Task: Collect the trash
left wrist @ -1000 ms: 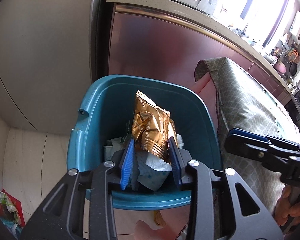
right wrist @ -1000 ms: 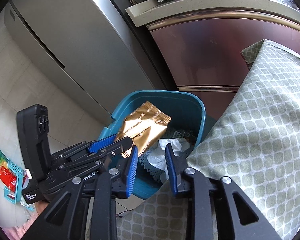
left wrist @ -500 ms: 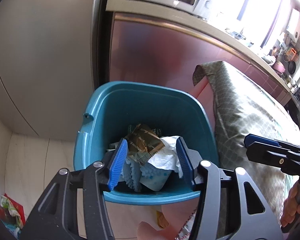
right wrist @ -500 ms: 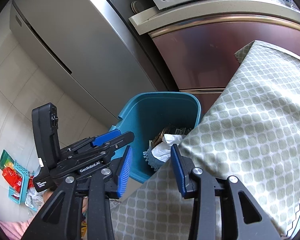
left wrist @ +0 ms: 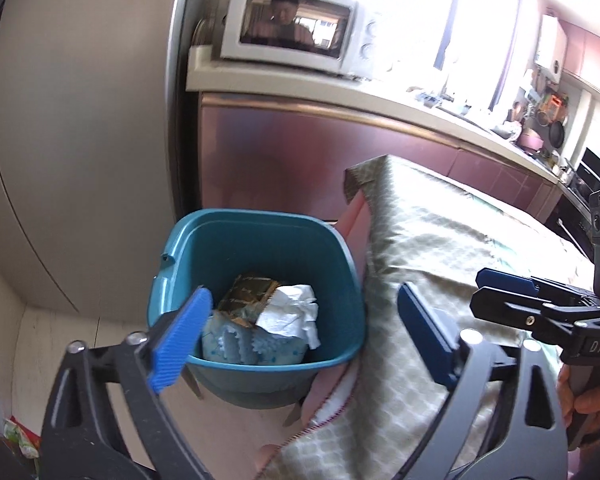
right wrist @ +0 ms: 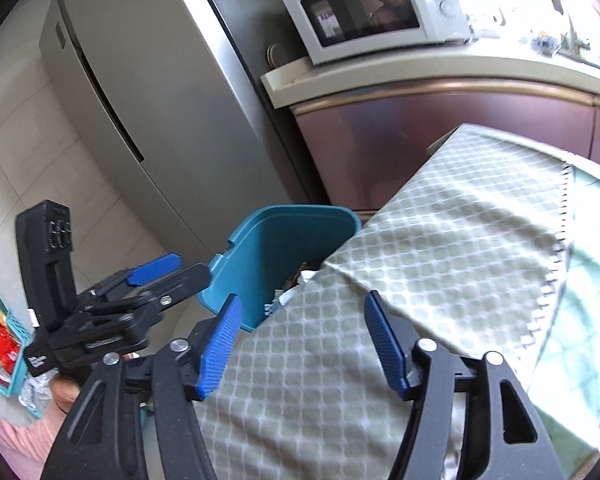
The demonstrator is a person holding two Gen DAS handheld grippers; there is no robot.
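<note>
A teal trash bin (left wrist: 256,248) is seen standing on the floor between a grey refrigerator (left wrist: 80,120) and a desk draped in a green patterned tablecloth (left wrist: 440,248). Inside the bin, a crumpled gold-brown snack wrapper (left wrist: 248,296) is found lying against a white crumpled tissue (left wrist: 294,314), with a pale blue package with a serrated edge (left wrist: 244,346) beneath them at the near wall. All of this trash is contained within the bin; none of it is touched by either claw.

The left claw (left wrist: 304,342) is held above the near rim of the bin, its blue pads spread very wide and still opening, with nothing clamped between them. One left fingertip (left wrist: 182,338) is seen over the bin's near left corner, the other over the tablecloth.

The right claw (right wrist: 306,346) is held over the tablecloth, just beside the bin, its jaws apart and opening, with nothing between them. In the left wrist view it appears at the right edge, gripped by a hand (left wrist: 580,396).

A white microwave (left wrist: 296,30) is seen on the counter behind the bin, above a reddish cabinet front (left wrist: 300,152). A small teal basket with red packets (right wrist: 2,344) is visible on the floor at the far left of the right wrist view.
</note>
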